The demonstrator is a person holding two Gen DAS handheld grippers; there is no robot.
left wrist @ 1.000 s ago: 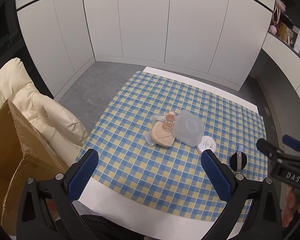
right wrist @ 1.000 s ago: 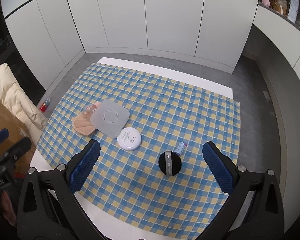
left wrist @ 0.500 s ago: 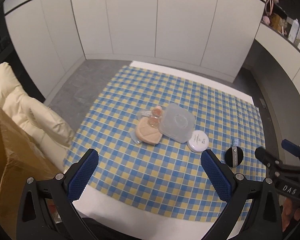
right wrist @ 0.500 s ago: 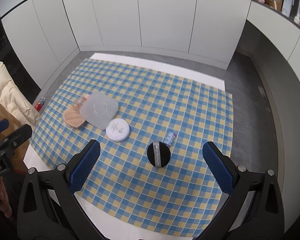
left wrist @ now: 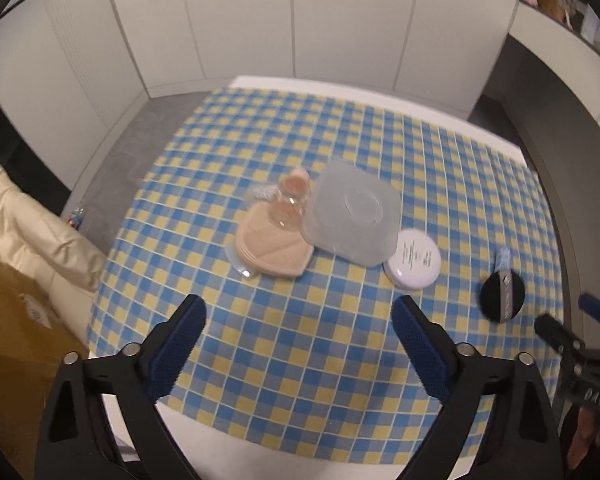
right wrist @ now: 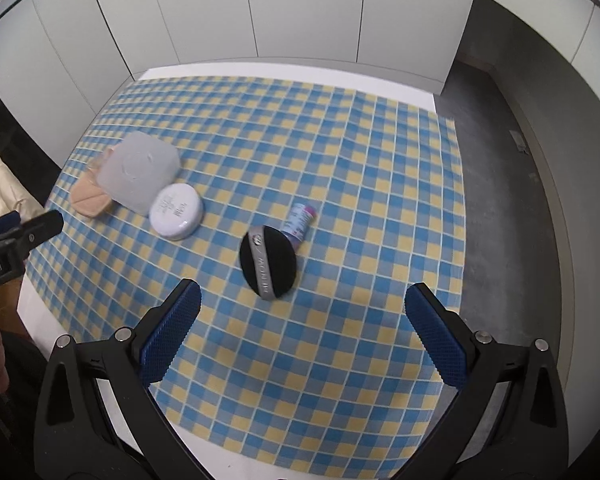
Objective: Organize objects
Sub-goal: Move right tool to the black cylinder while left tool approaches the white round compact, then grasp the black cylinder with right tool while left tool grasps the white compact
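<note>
On the blue-and-yellow checked cloth [left wrist: 300,360] lie a translucent square lid [left wrist: 350,212], beige makeup sponges [left wrist: 274,246] in a clear tray, a small peach bottle [left wrist: 290,196], a white round compact [left wrist: 414,258], a black round puff [left wrist: 502,296] and a small tube [left wrist: 502,258]. My left gripper [left wrist: 298,344] hovers above the cloth in front of the sponges, its jaws closing with nothing between them. My right gripper [right wrist: 302,328] hangs open and empty just in front of the black puff [right wrist: 268,262]; the tube [right wrist: 298,222], the compact [right wrist: 176,210] and the lid [right wrist: 138,172] lie beyond.
A cream padded chair [left wrist: 28,224] and a brown cardboard box [left wrist: 16,320] stand left of the table. White cabinet doors [left wrist: 340,20] close the back. Grey floor [right wrist: 500,200] lies right of the table. The table's white edge [left wrist: 228,436] shows below the cloth.
Both grippers have sunk toward the table, so the objects look larger and nearer. The left jaws stand a little narrower than before. Nothing on the cloth has moved.
</note>
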